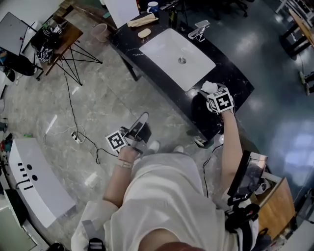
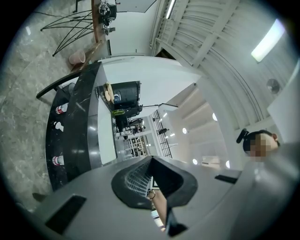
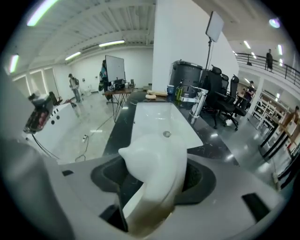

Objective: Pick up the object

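Observation:
A smooth white curved object (image 3: 154, 168) sits clamped between the jaws of my right gripper (image 3: 157, 187). In the head view this gripper (image 1: 214, 94) hovers with the white object (image 1: 208, 86) over the near end of the black counter (image 1: 230, 78), just right of the white sink basin (image 1: 169, 49). My left gripper (image 1: 143, 117) hangs low over the floor in front of the counter, its jaws together with nothing between them. In the left gripper view its black pads (image 2: 136, 180) meet at the tip (image 2: 151, 161).
A faucet (image 1: 198, 30) stands behind the sink. A soap bar (image 1: 144, 33), a blue cup (image 1: 152, 7) and a dark container crowd the counter's far end. On the floor are a pink bucket (image 1: 100, 31), a folding table (image 1: 59, 37), a power strip (image 1: 77, 138) with cables, and a white cabinet (image 1: 29, 181).

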`<state>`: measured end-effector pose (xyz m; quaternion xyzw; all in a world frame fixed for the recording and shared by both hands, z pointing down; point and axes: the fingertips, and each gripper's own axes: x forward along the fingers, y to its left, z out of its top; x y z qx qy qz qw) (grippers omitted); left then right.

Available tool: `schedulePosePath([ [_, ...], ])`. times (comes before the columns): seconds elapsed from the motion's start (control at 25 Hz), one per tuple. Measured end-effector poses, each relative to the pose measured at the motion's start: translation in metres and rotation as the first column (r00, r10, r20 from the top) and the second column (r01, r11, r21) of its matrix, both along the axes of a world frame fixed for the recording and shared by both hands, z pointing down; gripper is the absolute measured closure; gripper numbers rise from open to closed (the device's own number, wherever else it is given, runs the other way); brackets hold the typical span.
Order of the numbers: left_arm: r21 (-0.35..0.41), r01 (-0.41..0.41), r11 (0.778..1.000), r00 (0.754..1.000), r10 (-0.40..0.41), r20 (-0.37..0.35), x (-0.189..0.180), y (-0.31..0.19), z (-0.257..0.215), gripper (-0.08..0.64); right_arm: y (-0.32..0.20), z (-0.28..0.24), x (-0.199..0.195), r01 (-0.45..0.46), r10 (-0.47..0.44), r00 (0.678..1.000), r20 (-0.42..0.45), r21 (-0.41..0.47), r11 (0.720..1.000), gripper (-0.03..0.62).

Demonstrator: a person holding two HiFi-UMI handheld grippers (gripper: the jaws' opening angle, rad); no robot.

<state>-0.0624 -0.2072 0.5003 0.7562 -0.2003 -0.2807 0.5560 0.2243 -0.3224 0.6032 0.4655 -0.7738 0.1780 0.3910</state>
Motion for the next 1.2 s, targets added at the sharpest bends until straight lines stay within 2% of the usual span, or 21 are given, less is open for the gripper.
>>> schedulePosePath([
  [0.08,0.001,-0.025,1.0,1.0,0.025,-0.001,0.003,0.001,-0.001,0.554,0.007,-0.014,-0.009,-0.028,0.026,0.994,0.102,0.025,0.999,0.29],
  [0.16,0.004,-0.051,0.999,0.999,0.051,-0.003,0.006,0.002,-0.002,0.554,0.015,-0.031,-0.021,-0.057,0.044,0.975,0.218,0.053,0.997,0.29],
  [0.28,0.003,-0.086,0.996,0.996,0.086,-0.008,0.008,0.005,-0.002,0.554,0.028,-0.061,-0.039,-0.101,0.055,0.916,0.398,0.097,0.99,0.29],
  [0.36,0.003,-0.108,0.994,0.994,0.108,-0.01,0.01,0.007,-0.001,0.554,0.037,-0.084,-0.05,-0.134,0.052,0.85,0.524,0.121,0.983,0.29],
  [0.48,0.003,-0.142,0.99,0.99,0.142,-0.016,0.013,0.009,-0.001,0.554,0.053,-0.117,-0.066,-0.179,0.028,0.728,0.685,0.151,0.972,0.29],
  [0.56,0.002,-0.167,0.986,0.986,0.167,-0.02,0.016,0.011,-0.002,0.554,0.065,-0.138,-0.074,-0.202,0.001,0.646,0.764,0.169,0.965,0.29],
  [0.64,0.005,-0.192,0.981,0.981,0.192,-0.024,0.019,0.015,-0.003,0.554,0.078,-0.156,-0.082,-0.218,-0.025,0.578,0.816,0.184,0.958,0.29],
  [0.84,0.009,-0.255,0.967,0.966,0.255,-0.029,0.027,0.019,-0.003,0.554,0.104,-0.186,-0.094,-0.266,-0.063,0.441,0.895,0.197,0.943,0.29],
  [1.2,0.019,-0.384,0.923,0.921,0.385,-0.057,0.044,0.032,0.002,0.554,0.161,-0.211,-0.105,-0.396,-0.112,0.206,0.972,0.188,0.899,0.29],
])
